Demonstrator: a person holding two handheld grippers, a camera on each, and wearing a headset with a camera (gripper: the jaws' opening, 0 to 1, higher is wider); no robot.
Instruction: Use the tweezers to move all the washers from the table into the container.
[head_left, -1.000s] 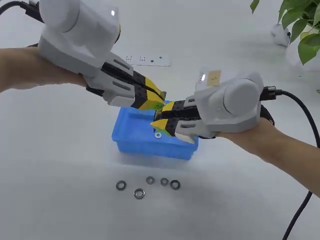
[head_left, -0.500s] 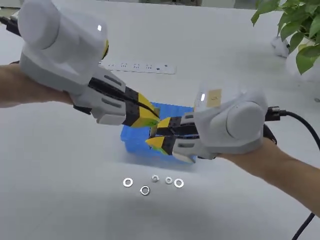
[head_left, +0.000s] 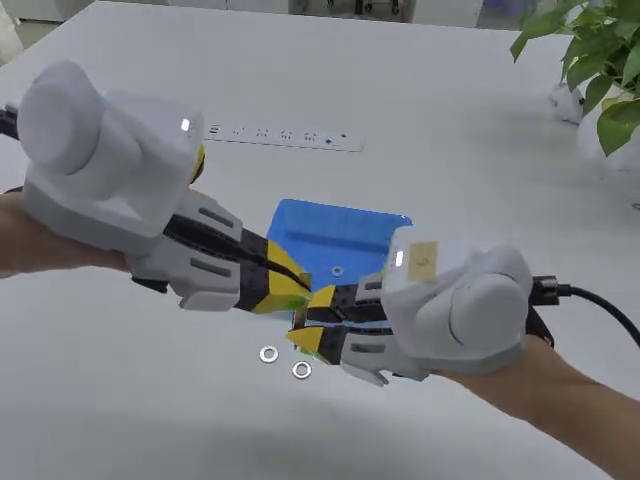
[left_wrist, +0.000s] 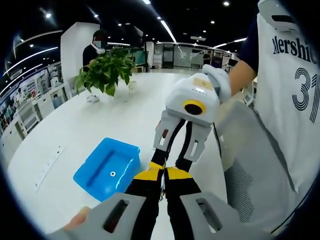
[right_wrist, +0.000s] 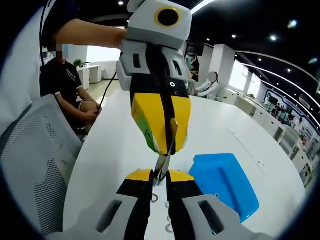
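The blue container (head_left: 345, 228) stands mid-table with one washer (head_left: 338, 270) lying in it. Two washers (head_left: 268, 354) (head_left: 301, 371) lie on the white table just in front of it; any others are hidden under the grippers. My left gripper (head_left: 296, 287) comes in from the left, shut on the thin metal tweezers (right_wrist: 172, 135). My right gripper (head_left: 305, 338) meets it tip to tip from the right, and its jaws are closed on the tweezers' lower end above the washers. In the right gripper view a washer (right_wrist: 155, 198) shows between my right gripper's (right_wrist: 160, 176) jaws.
A white power strip (head_left: 285, 136) lies behind the container. A potted plant (head_left: 600, 60) stands at the far right. The right gripper's black cable (head_left: 600, 305) trails off right. A grey mesh chair (left_wrist: 250, 165) and a person in a white jersey are beside the table.
Both grippers have come back from over the container toward the near side and now hover low over the row of washers. A washer now lies in the container.
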